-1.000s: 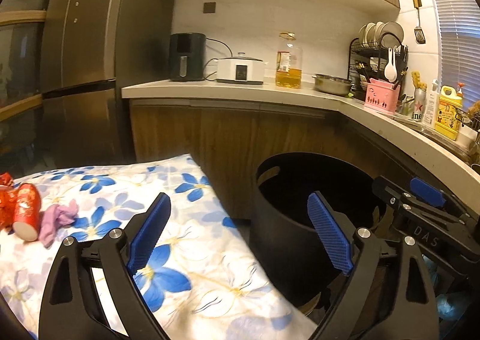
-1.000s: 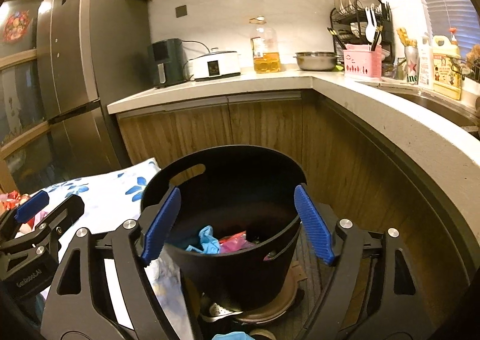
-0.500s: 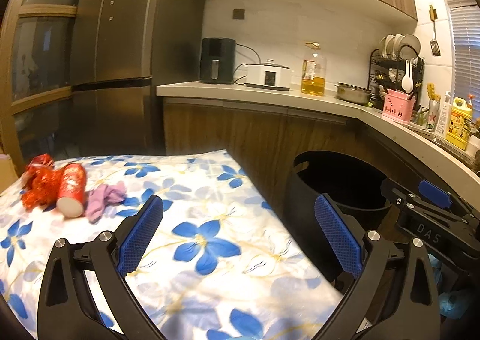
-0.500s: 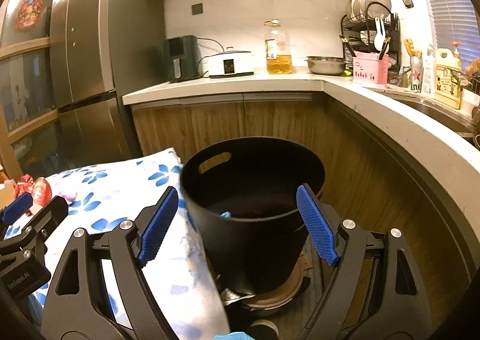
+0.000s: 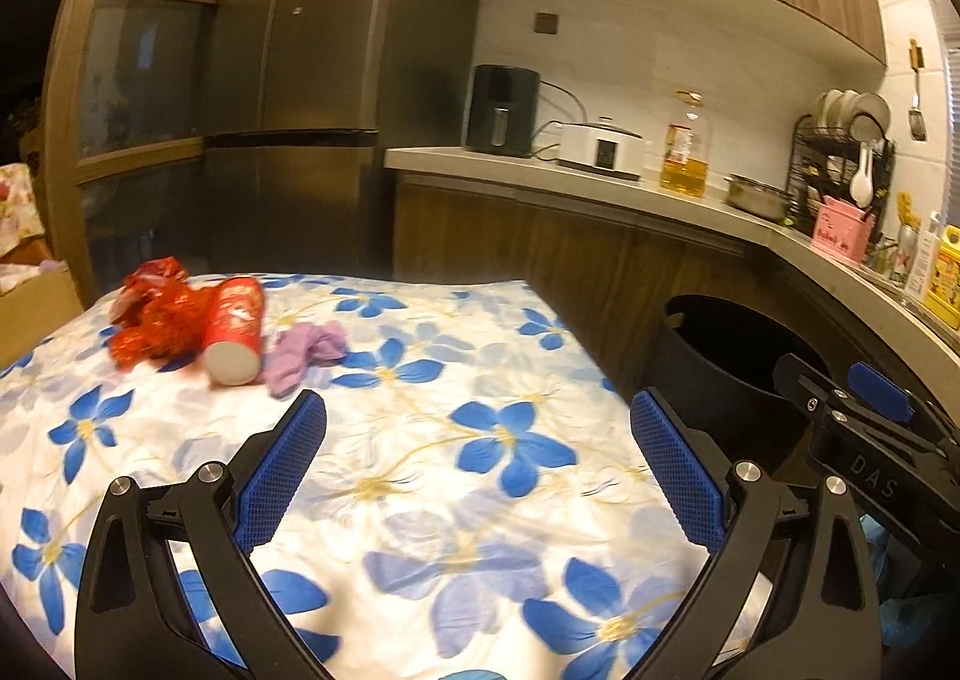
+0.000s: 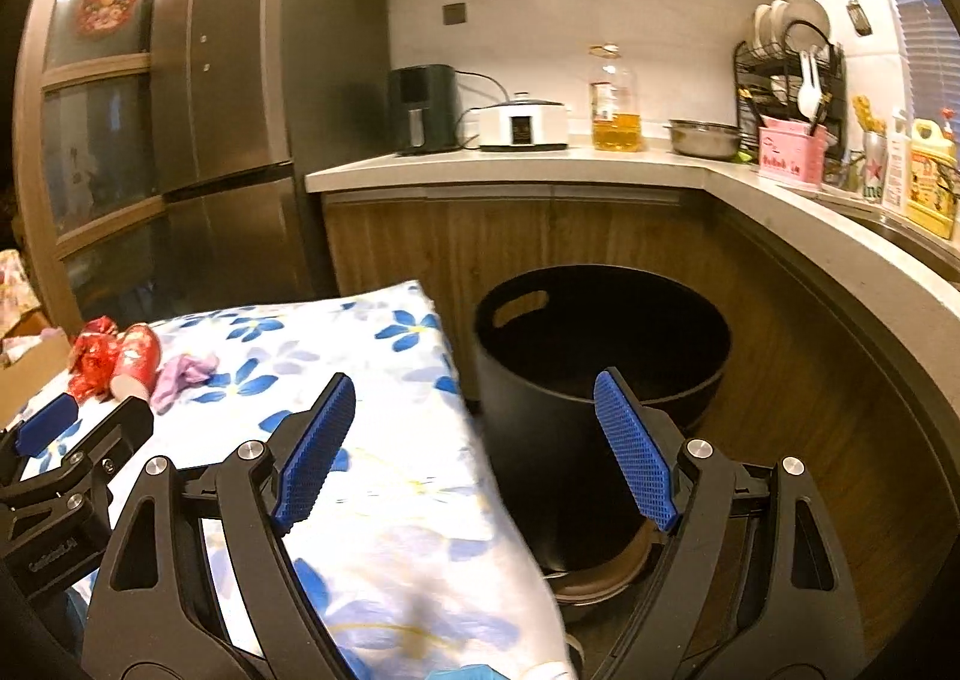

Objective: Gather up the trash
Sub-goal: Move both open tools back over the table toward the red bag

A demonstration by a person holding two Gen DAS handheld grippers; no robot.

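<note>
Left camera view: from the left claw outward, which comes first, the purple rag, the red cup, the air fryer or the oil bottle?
1. Purple rag, on the flowered cloth, ahead and to the left of the left claw.
2. Red cup, lying just left of the rag.
3. Air fryer and oil bottle, both far back on the counter; too close to call.

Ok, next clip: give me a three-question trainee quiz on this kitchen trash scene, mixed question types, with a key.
1. True or false: the left tool is closed on the red paper cup.
2. Which item lies right beside the cup on the floral cloth, on the side nearer the bin?
A. a purple crumpled piece
B. a green bottle
C. a metal spoon
3. Short answer: where does the black bin stand relative to the cloth-covered table?

Key
1. False. Both the left tool and the right tool are open and empty; the cup lies on its side, away from them.
2. A, the purple crumpled piece.
3. On the floor beside the table's edge, in front of the wooden cabinets.
</note>
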